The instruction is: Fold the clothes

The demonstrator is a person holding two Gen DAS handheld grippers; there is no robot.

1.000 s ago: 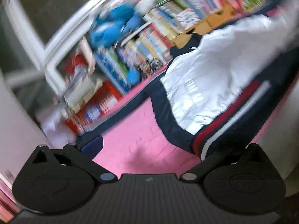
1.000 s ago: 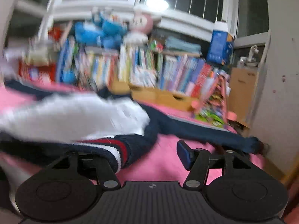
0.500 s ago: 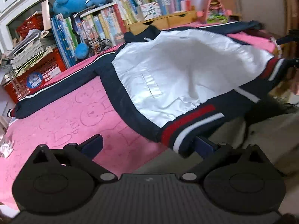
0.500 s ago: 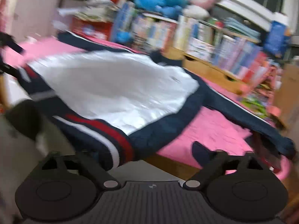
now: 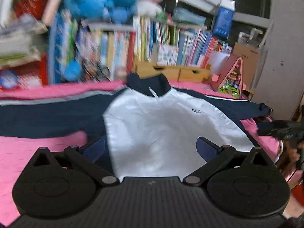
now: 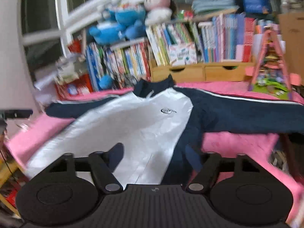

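Jacket (image 5: 171,125) now flat, sleeves spread

one jacket (image 5: 167,125), two wooden drawers (image 6: 205,73), one pink plush toy (image 6: 157,1), one pink bed cover (image 5: 38,148)

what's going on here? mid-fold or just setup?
Setup, by the look of it. A white and navy jacket lies spread flat on the pink bed cover, both sleeves stretched out sideways, nothing folded yet. The left gripper hangs open over the hem. The right gripper is closing near the hem too, but its pads are not pressing on the cloth.
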